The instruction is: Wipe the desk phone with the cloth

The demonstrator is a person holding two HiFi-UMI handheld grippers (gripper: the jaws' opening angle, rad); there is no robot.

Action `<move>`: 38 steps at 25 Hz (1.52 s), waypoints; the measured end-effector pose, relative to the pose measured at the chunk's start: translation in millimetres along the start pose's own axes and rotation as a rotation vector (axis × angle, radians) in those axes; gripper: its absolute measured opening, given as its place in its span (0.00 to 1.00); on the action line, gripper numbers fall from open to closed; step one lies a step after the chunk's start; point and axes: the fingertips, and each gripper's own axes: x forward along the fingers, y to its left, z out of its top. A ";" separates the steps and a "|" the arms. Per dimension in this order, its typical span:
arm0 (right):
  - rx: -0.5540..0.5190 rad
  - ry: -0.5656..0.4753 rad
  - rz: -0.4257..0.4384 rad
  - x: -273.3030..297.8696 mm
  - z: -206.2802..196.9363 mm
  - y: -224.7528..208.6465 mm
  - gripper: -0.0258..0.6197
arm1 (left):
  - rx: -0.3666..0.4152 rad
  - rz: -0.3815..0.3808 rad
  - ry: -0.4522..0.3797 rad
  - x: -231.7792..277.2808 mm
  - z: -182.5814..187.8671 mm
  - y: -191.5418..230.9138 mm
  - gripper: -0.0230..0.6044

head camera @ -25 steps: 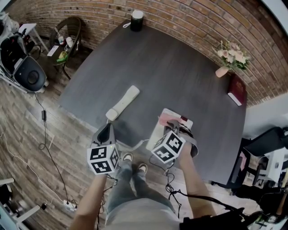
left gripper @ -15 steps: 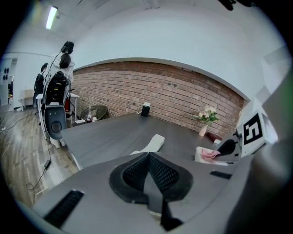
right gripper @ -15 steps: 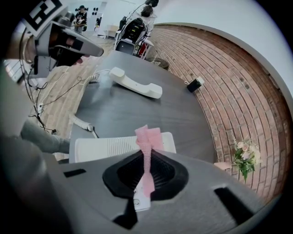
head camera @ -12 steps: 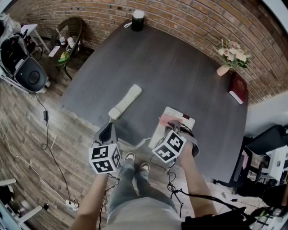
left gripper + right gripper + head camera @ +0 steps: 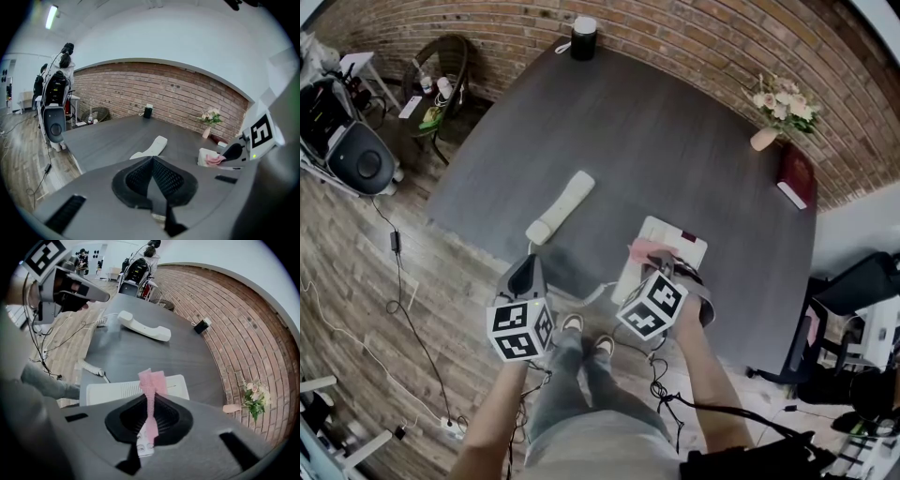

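The right claw (image 5: 660,269) is clamped on a pink cloth (image 5: 644,249), whose bunched end sits over the white desk phone (image 5: 673,231) near the 6 o'clock edge of the dark worktop (image 5: 675,150). The phone's base runs lengthwise from 7 to 1 o'clock. Its handset (image 5: 561,208) lies apart on the worktop at the base's 10 o'clock, along the same 7-to-1 line. The left claw (image 5: 523,276), jaws together on nothing, hangs at 6 o'clock of the handset's near end.
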 end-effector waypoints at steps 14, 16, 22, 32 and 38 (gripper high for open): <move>0.005 -0.001 0.018 -1.6 -3.5 11.9 0.07 | -0.001 0.000 0.005 -3.9 -6.6 -0.7 0.04; 0.007 -0.001 0.021 -2.2 -4.0 12.9 0.07 | -0.002 0.001 0.005 -4.4 -6.8 -1.3 0.04; 0.009 -0.001 0.030 -3.1 -4.6 16.0 0.07 | -0.003 0.000 0.003 -4.4 -6.0 -2.9 0.04; 0.013 0.000 0.053 -5.1 -6.4 26.4 0.07 | 0.000 0.002 0.003 -7.3 -8.6 -3.2 0.04; 0.014 0.003 0.069 -7.1 -7.8 32.4 0.07 | -0.001 0.005 0.006 -8.4 -10.6 -3.2 0.04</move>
